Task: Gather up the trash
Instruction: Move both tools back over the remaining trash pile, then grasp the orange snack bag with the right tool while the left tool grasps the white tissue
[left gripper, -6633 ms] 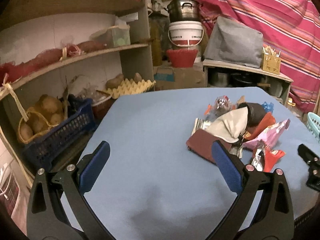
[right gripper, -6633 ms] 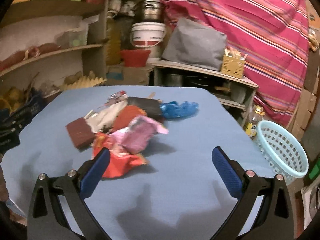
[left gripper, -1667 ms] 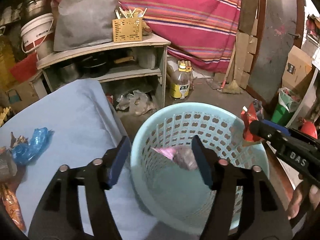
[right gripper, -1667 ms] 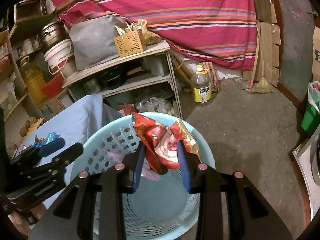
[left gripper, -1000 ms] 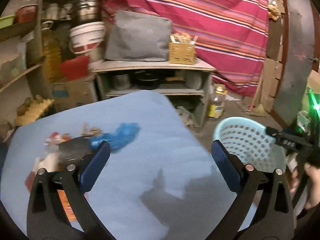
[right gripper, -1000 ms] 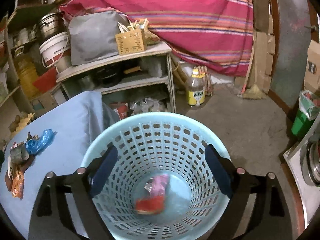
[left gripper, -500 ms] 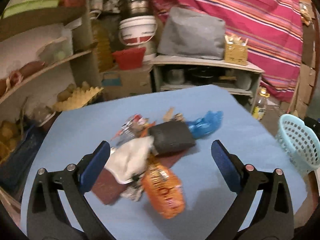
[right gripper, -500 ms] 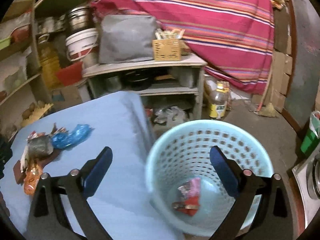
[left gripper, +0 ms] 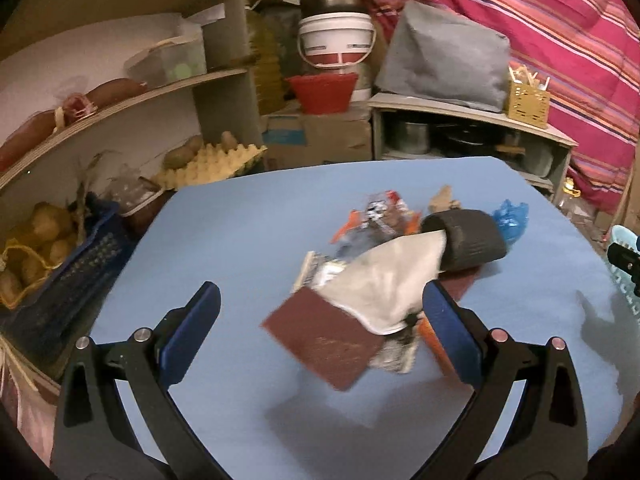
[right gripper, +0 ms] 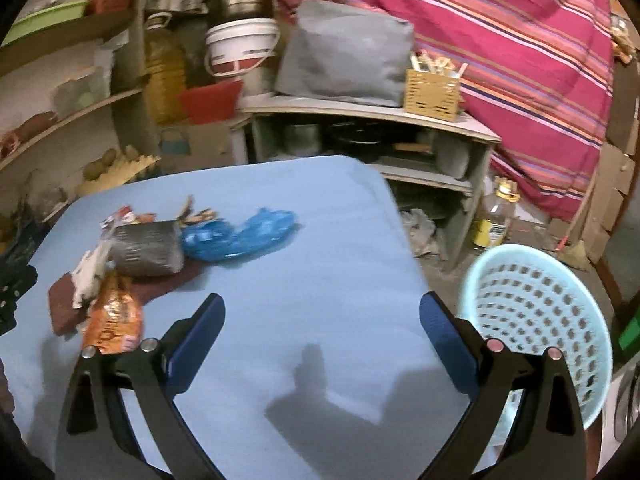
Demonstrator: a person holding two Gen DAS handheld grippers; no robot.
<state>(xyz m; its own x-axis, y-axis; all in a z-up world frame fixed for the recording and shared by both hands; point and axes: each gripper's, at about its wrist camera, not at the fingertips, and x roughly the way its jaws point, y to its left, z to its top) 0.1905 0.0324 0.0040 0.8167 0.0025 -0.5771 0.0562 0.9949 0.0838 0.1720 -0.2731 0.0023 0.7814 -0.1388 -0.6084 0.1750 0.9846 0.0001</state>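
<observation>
With both grippers empty, this reads as the reach-for-next-item step. Left gripper [left gripper: 320, 328] is spread wide, hovering over the trash pile [left gripper: 384, 280] on the blue table [left gripper: 240, 240]; right gripper [right gripper: 322, 328] is also released, over bare table between pile and the pale-blue perforated basket [right gripper: 536, 320], which sits off the table's right edge, lower than the tabletop.

Pile contents, touching or overlapping:
- maroon flat card [left gripper: 324, 340], stiff, nearest the left gripper
- white crumpled paper [left gripper: 388, 284] lying over it
- dark ribbed roll [left gripper: 464, 240], cylindrical, on its side
- blue crinkled plastic bag [right gripper: 240, 236], limp
- orange foil snack packet [right gripper: 114, 320], glossy
- 1 cluster of small wrappers [left gripper: 380, 216], blurred

Next move, my guess: lower left gripper onto the paper or card edge and pinch. Thin flat stuff needs an edge grab; foil is likely to slip.
</observation>
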